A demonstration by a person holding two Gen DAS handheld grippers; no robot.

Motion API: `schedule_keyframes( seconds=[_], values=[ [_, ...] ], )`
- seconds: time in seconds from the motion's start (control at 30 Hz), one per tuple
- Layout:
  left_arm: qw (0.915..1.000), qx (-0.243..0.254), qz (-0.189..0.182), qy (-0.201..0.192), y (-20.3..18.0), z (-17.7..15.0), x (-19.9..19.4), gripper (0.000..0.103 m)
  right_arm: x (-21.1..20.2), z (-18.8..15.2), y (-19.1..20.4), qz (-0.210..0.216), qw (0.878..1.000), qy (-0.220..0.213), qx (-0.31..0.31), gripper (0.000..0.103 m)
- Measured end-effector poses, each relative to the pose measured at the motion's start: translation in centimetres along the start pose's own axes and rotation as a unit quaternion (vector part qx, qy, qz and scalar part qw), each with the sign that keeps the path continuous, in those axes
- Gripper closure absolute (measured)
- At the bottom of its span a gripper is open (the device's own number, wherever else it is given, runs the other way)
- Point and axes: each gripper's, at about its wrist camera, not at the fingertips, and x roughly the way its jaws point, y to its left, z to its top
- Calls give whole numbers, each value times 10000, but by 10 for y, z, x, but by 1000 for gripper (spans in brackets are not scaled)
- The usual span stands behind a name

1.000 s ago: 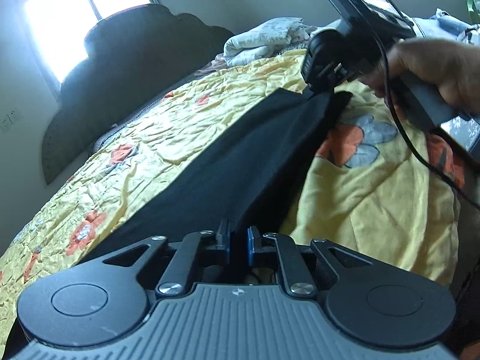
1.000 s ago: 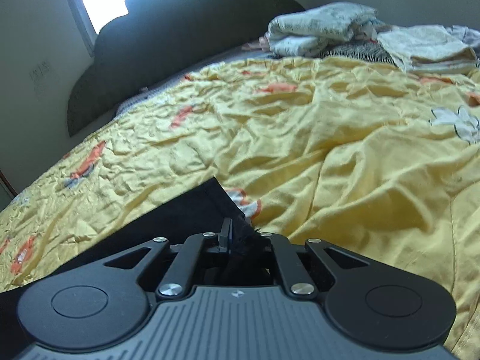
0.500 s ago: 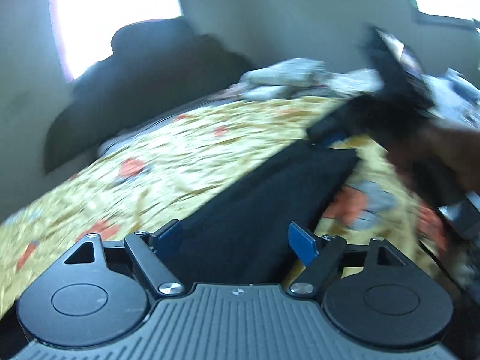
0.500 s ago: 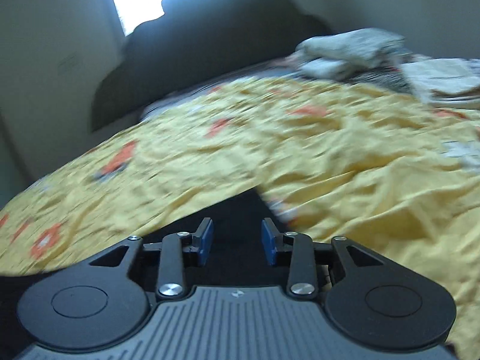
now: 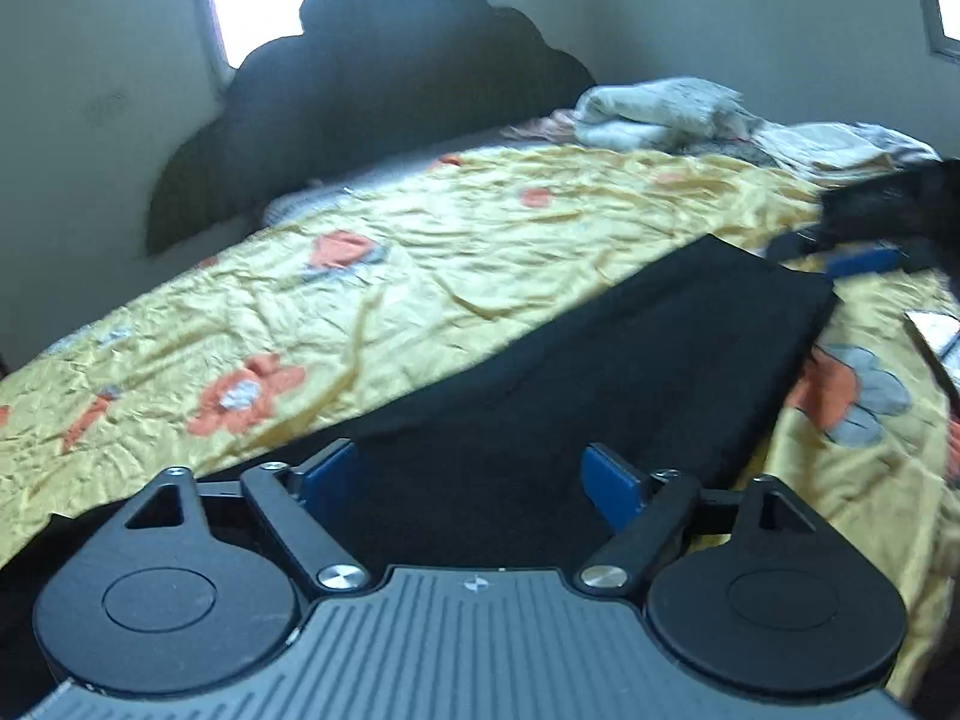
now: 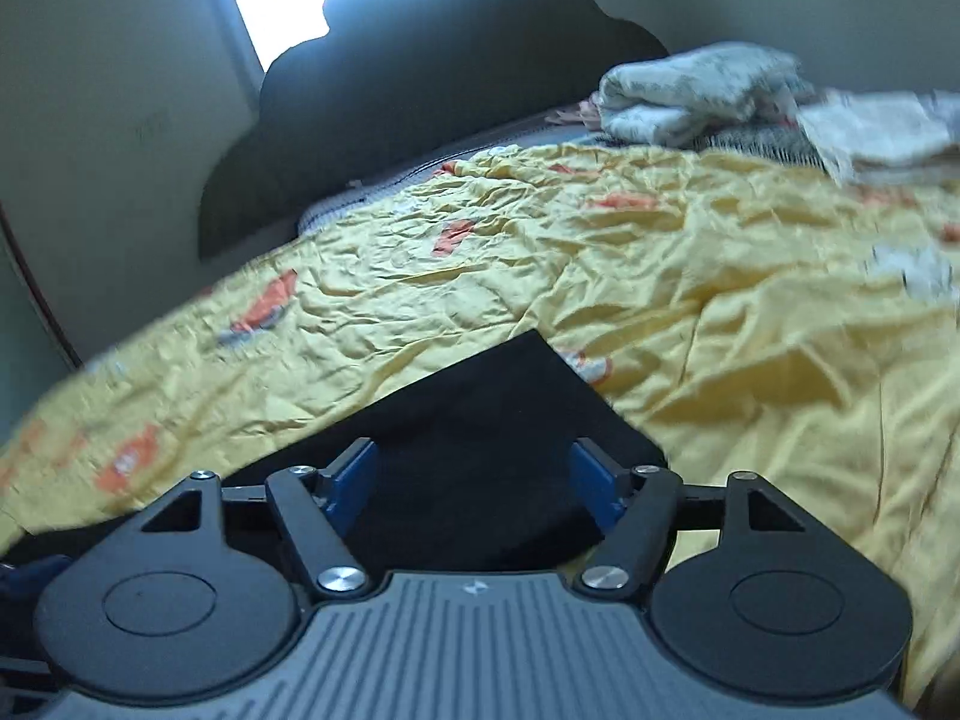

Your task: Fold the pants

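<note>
Left wrist view: left gripper (image 5: pixel 474 477) spread wide, blue pads (image 5: pixel 612 483) apart and clamping nothing, poised just above the near stretch of the black pants (image 5: pixel 630 360). Pants laid flat as a long dark strip on the yellow floral quilt (image 5: pixel 420 300), running from under the tool up and to the right. Far end of the strip cut square, its corner near the right gripper (image 5: pixel 864 255), seen blurred at the right edge with blue fingers; cannot tell from here whether spread or closed. Left long edge of the pants straight against bare quilt; broad wrinkled quilt free to the left, up to the dark scalloped headboard (image 5: pixel 384 96). Pile of pale folded linens (image 5: pixel 660 111) at the far right of the bed. Bright window (image 5: pixel 276 6) behind the headboard. No legible writing; only a small pale emblem on the ribbed grey body.

Right wrist view: right gripper (image 6: pixel 474 474) likewise spread, gripping nothing, pads hovering over a corner of the pants (image 6: pixel 498 414). Corner pointing away from the tool, both edges straight. Open quilt (image 6: pixel 690 276) ahead and to the right; linens (image 6: pixel 690 93) well apart near the headboard (image 6: pixel 432 84). Much motion blur at the frame edges. No readable labels.
</note>
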Motion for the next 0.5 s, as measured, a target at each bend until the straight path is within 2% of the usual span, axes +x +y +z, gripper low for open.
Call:
schedule_keyframes(
  seconds=[0.07, 0.17, 0.27, 0.4, 0.5],
  values=[
    [9998, 93, 147, 114, 1, -2, 8, 17, -5, -7, -5, 93, 9996, 143, 245, 32],
    [9991, 183, 11, 375, -2, -10, 17, 18, -4, -19, -8, 312, 9965, 488, 603, 32],
    [9990, 397, -43, 196, -12, -13, 10, 18, 1, -26, -6, 501, 9940, 654, 726, 32],
    [9991, 403, -103, 6, -15, -8, 0, 17, 11, -26, -7, 593, 9926, 403, 985, 32],
    [9997, 202, 112, -42, -7, -4, 0, 16, 22, -24, -17, 693, 9856, 64, 1542, 32]
  ],
)
